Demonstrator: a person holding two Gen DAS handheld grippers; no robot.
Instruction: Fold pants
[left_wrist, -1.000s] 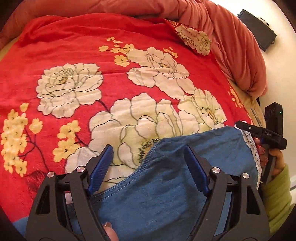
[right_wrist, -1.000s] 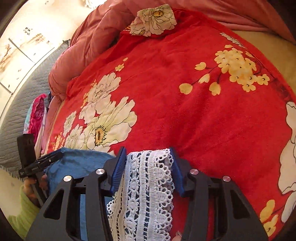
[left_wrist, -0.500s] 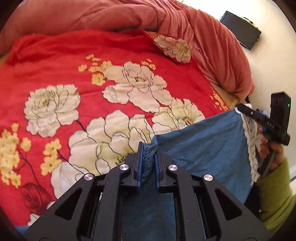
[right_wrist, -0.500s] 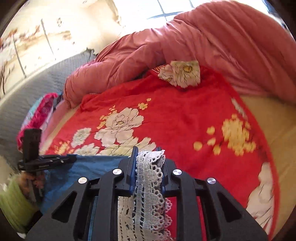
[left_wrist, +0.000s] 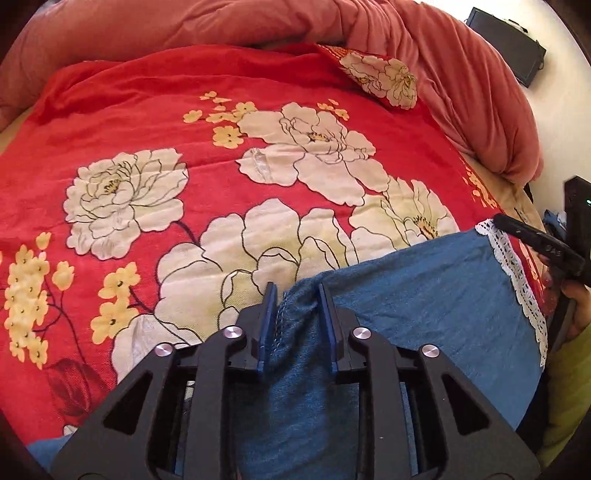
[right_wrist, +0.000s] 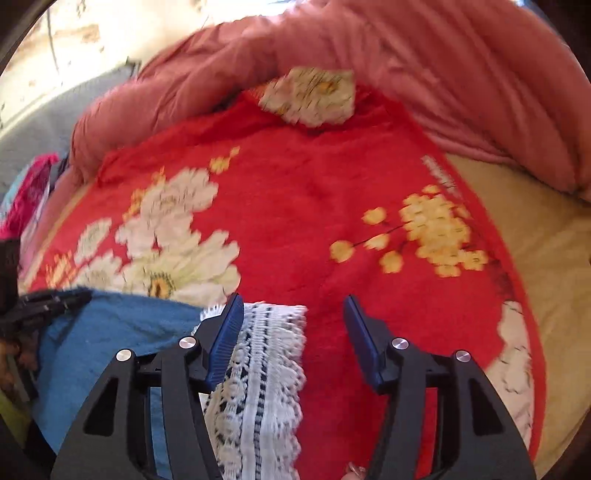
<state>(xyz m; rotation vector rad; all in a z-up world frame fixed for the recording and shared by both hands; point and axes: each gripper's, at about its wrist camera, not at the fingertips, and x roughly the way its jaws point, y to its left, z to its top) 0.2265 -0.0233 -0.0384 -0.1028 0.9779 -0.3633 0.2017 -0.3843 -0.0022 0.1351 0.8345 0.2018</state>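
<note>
Both grippers hover over the near edge of the bed. Under them lies a red floral blanket spread across the bed, with a rumpled pink quilt bunched along its far side and bare cream sheet at the right. The blue pants lie flat on the blanket's near part, their white lace hem at the right end. The left gripper is opening, its blue pads a narrow way apart with a raised pinch of the denim edge standing between them, no longer squeezed. The right gripper is opening too, spread wide; the lace hem lies against its left pad and clear of the right one, the view blurred.
</note>
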